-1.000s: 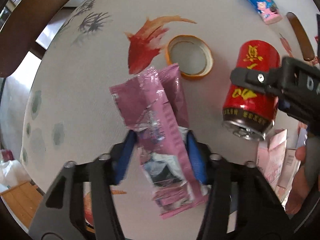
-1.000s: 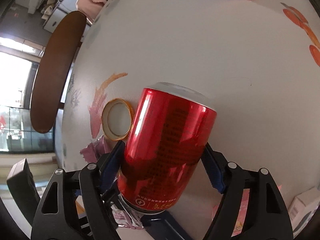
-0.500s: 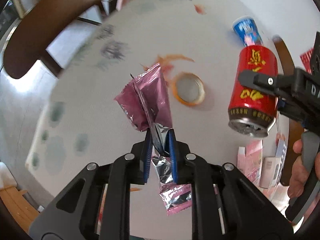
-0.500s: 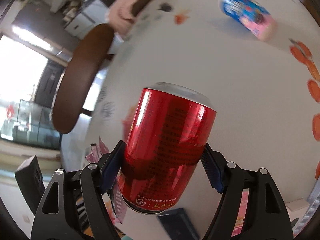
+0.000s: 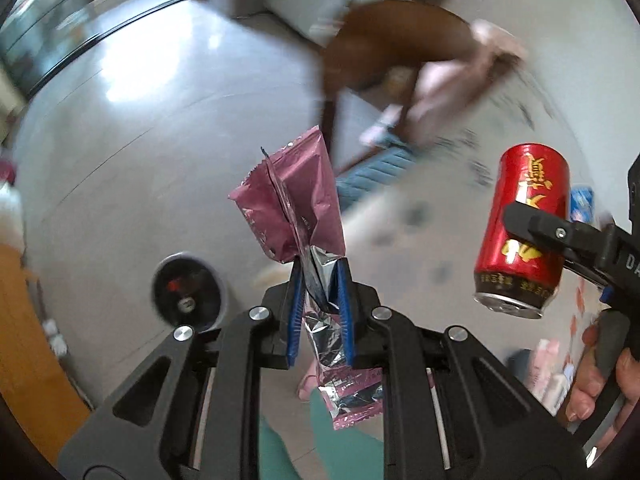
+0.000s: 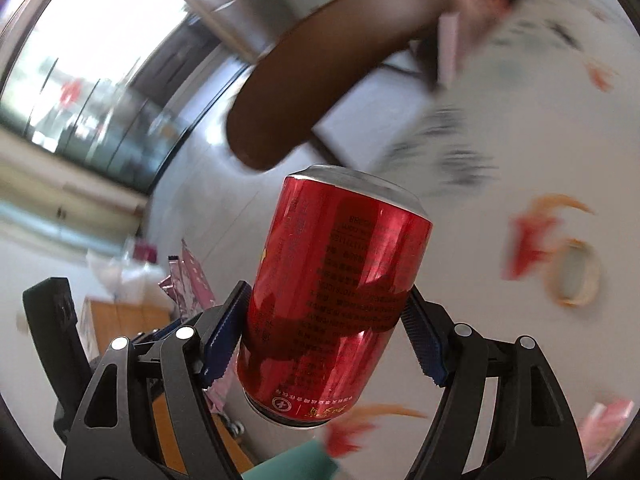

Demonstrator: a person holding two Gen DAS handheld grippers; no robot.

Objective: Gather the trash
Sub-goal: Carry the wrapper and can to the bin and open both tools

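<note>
My left gripper [image 5: 319, 280] is shut on a crumpled pink foil wrapper [image 5: 292, 200], held up in the air over the grey floor. The wrapper's silver inside shows between the blue pads [image 5: 295, 300]. My right gripper [image 6: 328, 324] is shut on a red drink can [image 6: 336, 284], which stands tilted between its pads; the same can [image 5: 524, 228] hangs at the right of the left wrist view. The wrapper [image 6: 188, 284] and the left gripper show at the lower left of the right wrist view. A round bin with a dark inside [image 5: 187, 294] sits on the floor, below and left of the wrapper.
The white round table [image 6: 500, 140] with painted fish lies to the right, with a tape ring [image 6: 576, 276] on it. A brown chair [image 5: 384, 44] with a pink cloth stands beside it. A wooden cabinet [image 5: 28, 352] is at far left. A hand [image 5: 596, 380] holds the right gripper.
Both grippers lifted off the table and swung left over the floor, carrying the wrapper and the can. The left jaws closed tight on the wrapper. The bin has come into view.
</note>
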